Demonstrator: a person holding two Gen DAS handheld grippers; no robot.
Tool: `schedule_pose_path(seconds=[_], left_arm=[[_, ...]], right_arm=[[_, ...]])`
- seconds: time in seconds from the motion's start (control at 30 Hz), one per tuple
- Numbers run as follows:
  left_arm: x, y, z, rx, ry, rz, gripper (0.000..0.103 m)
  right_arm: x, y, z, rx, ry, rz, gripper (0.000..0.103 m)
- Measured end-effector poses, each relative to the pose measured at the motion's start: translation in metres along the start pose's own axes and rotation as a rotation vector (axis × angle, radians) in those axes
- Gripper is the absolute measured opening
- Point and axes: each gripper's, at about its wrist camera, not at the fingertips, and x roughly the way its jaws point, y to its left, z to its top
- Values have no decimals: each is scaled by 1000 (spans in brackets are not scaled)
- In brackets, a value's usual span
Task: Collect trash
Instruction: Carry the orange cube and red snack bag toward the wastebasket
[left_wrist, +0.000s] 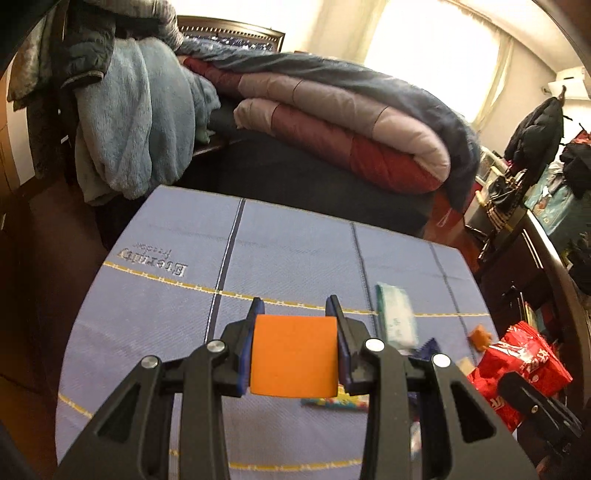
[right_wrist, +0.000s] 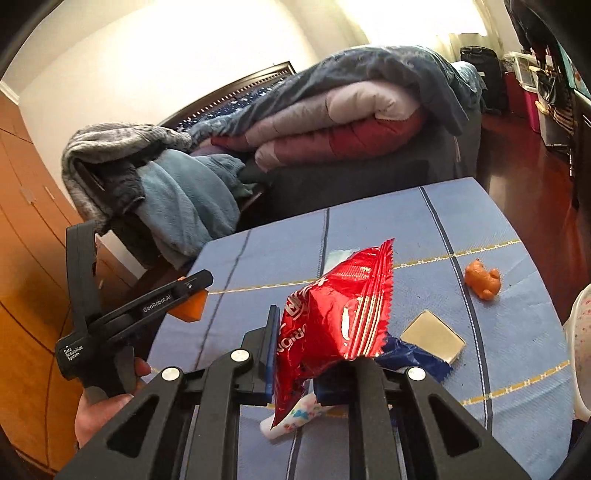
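My left gripper (left_wrist: 294, 306) is shut on an orange block (left_wrist: 293, 356) and holds it above the blue table cloth (left_wrist: 166, 295). It also shows in the right wrist view (right_wrist: 192, 295) at the left, with the orange block (right_wrist: 192, 306) between its jaws. My right gripper (right_wrist: 295, 332) is shut on a red snack wrapper (right_wrist: 332, 317), lifted above the table. The same wrapper (left_wrist: 517, 362) shows at the right in the left wrist view. On the table lie a dark blue wrapper (right_wrist: 417, 356), a white floral wrapper (right_wrist: 295, 415) and a green-white tissue pack (left_wrist: 397, 314).
An orange toy animal (right_wrist: 482, 282) and a beige square block (right_wrist: 434, 341) lie on the table at the right. A white bin rim (right_wrist: 580, 350) stands at the right edge. A bed with folded quilts (left_wrist: 332, 122) lies behind the table. A clothes pile (left_wrist: 129, 122) hangs at the left.
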Motion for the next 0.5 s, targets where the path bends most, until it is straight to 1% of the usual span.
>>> schedule_pose_path(seconds=[0.07, 0.23, 0.3, 0.43, 0.5], left_arm=[[-9, -7, -1, 14, -11, -10, 35], [-25, -28, -3, 46, -25, -36, 35], [-28, -35, -4, 58, -28, -48, 35], [-34, -56, -8, 86, -32, -78, 35], [-35, -68, -11, 103, -31, -94, 35]], right_arm=[[-8, -1, -1, 4, -7, 16, 15], [-30, -18, -2, 94, -13, 132, 16], [-41, -28, -1, 128, -22, 164, 16], [-63, -44, -1, 164, -48, 181, 17], [-72, -49, -3, 164, -61, 165, 17]])
